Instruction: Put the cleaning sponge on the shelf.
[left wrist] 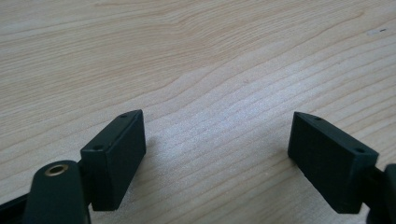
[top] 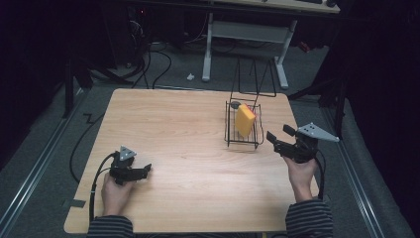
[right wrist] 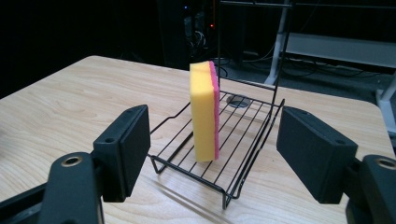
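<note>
The sponge (right wrist: 204, 111) is showing yellow with a pink side. The wire rack (right wrist: 247, 154) is looking black. The table (top: 188, 148) is showing light wood stripes.

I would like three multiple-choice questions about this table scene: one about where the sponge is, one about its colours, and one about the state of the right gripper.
1. Where is the sponge?
A. flat on the table
B. standing on edge in the wire rack
C. between the left gripper's jaws

2. What colours does the sponge show?
A. yellow with a pink layer
B. green and white
C. all blue

3. How is the right gripper?
A. shut on the sponge
B. shut on the rack
C. open, apart from the sponge

Answers: 1 B, it stands upright on the rack's wires. 2 A, a yellow body with a pink side. 3 C, both jaws stand wide with nothing between them.
</note>
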Available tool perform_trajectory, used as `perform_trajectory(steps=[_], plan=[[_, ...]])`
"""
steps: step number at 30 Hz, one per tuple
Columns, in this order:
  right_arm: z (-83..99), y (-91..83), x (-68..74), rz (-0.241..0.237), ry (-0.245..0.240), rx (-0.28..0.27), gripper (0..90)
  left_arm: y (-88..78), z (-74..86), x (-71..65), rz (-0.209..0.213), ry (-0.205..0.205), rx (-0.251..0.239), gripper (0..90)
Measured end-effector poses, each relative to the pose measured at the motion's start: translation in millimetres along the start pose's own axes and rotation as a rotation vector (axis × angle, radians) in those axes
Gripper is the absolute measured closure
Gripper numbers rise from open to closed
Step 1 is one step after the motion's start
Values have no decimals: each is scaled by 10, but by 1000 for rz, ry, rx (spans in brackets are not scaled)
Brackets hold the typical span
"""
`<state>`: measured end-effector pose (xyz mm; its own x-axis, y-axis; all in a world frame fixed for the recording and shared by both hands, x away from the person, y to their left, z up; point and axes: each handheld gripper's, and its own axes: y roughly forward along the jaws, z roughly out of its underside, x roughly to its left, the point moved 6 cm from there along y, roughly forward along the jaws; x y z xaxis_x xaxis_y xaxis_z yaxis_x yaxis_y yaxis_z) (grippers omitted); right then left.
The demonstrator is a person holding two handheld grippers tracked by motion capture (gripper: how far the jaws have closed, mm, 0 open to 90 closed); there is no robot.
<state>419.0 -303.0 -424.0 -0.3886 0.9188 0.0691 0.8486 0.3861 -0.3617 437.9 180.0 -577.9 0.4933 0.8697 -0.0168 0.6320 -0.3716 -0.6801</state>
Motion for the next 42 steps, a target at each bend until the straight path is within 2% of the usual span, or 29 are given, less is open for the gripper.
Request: perform_trajectory(steps=[10,20,30,33,42], plan=[[159,-166,-6,7,17,-12,280,-1,0,1,2,-2,0,196],[405,-199,-32,-2,45,1,294,0,0,0,0,0,0,196],[621,-130,-11,-15,74,27,302,0,0,0,0,0,0,196],[670,-98,7,-15,69,38,306,0,0,0,0,0,0,196],[864,78,54,-52,87,83,323,0,0,0,0,0,0,196]])
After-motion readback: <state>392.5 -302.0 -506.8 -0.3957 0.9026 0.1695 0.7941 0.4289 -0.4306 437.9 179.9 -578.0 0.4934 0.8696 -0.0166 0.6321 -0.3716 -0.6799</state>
